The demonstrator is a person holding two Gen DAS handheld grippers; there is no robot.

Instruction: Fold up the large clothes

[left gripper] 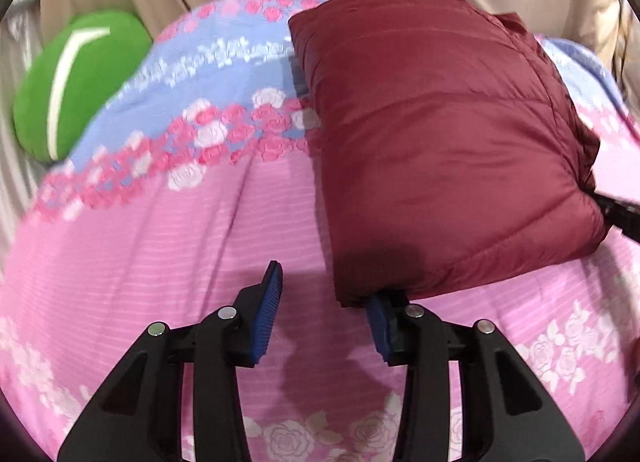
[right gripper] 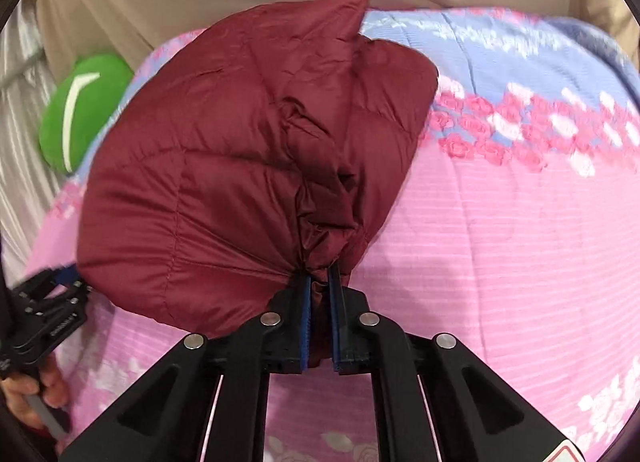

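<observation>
Now the puffy, quilted maroon jacket [right gripper: 224, 182], folded, hangs bunched in the clamped right gripper [right gripper: 320, 322]; left gripper [left gripper: 324, 314] gapes at lower centre.

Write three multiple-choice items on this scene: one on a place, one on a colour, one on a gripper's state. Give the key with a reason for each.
1. Where does the green cushion lie, seen from the left wrist?
A. on top of the jacket
B. at the left, beyond the bedspread's edge
C. between the left gripper's fingers

2. What colour is the folded puffer jacket?
A. dark red
B. navy
C. yellow

3. How is the right gripper?
A. wide open above the bedspread
B. shut on nothing
C. shut on a bunched edge of the jacket

Key:
1 B: it sits to the left, past the floral bedspread.
2 A: the quilted fabric is maroon in both views.
3 C: red fabric is pinched between its blue pads, while the left gripper stands open with the jacket's corner over one finger.
</observation>
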